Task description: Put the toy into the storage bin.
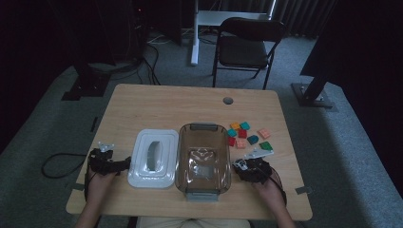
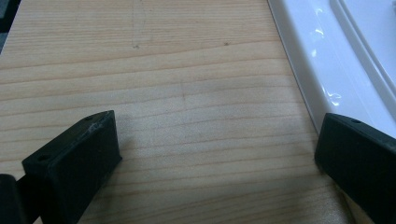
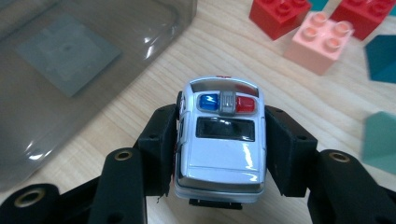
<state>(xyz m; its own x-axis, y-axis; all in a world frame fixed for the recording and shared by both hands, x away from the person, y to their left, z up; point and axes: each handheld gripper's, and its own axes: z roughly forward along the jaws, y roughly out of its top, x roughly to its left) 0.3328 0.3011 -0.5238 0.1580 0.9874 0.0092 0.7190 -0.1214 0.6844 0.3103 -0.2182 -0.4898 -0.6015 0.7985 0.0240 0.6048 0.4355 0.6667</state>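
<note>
Job: looks like toys go into the bin (image 1: 203,159); the toy car (image 3: 220,140) is first up.
Car: white police-type w/ blue & red roof lights, on the worktop (image 1: 157,104) just right of the bin, near its front corner. Wheels hidden in the right gripper view, so can't tell if it's lifted yet.
Right gripper (image 3: 218,151): fingers (image 3: 161,149) pinching the car, one pad on each flank, tail end toward the camera.
Left gripper (image 2: 217,154): fingers (image 2: 79,161) spread wide, nothing between them but bare wood; parked just left of the lid (image 1: 153,159), one finger by its rim.
Done so far: lid is off, lying beside the bin on its left; bin is open & looks empty apart from a label on its base; grip on the car is made.
Left to do: lift car, carry over the bin wall, drop in. Then prob. the blocks (image 1: 247,135) — red, pink, orange, teal, green — loose on the worktop right of the bin. Lid likely last. Early stage, I'd judge.
High view adds: whole layout — lid, bin, block cluster, both hands; car is tiny & dim there.
Right gripper view adds: pad contact on the car, roof lights, studs on nearest red & pink blocks.
Left gripper view adds: the open gap & glossy lid edge close up.
</note>
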